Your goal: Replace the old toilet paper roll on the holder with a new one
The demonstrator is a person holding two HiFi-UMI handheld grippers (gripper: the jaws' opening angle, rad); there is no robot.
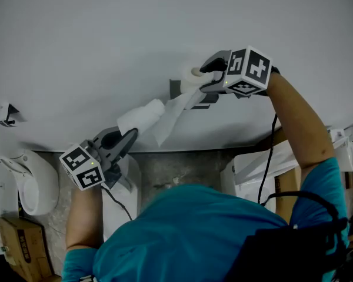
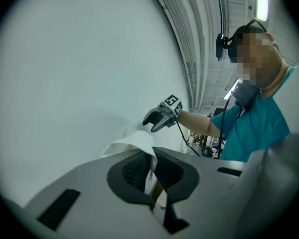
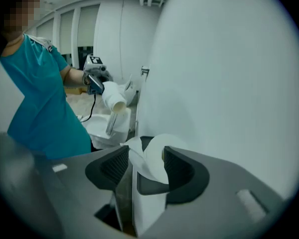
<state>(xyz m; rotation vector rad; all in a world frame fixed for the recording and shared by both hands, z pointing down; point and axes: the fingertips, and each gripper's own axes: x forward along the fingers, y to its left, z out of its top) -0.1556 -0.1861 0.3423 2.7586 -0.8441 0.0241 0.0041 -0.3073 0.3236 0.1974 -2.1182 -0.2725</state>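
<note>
In the head view the work is up at the wall (image 1: 106, 34). The right tongs (image 1: 207, 76) stand around the mounted roll (image 1: 192, 75) on the dark holder (image 1: 175, 89), and a loose tail of paper (image 1: 173, 113) hangs down from there. Lower left, well apart from the holder, the left tongs (image 1: 131, 135) carry a second roll (image 1: 141, 117) by its end. The left gripper view shows those tongs pinched narrow on white paper with a brown bit of core just under it. They seem to grip the second roll by its wall, not around its body. The right gripper view shows the right tongs wide, with the mounted roll between the pads. There is a gap on one side and the tail of paper drapes past, so they do not press on the roll. Which roll is the old one cannot be told for sure. My reading is that the mounted roll is the old one and the step in hand is taking it off. The next move then calls for closing the right tongs squarely on that roll and sliding it off the holder, clear of the trailing paper, while the left tongs hold the second roll aside.
</note>
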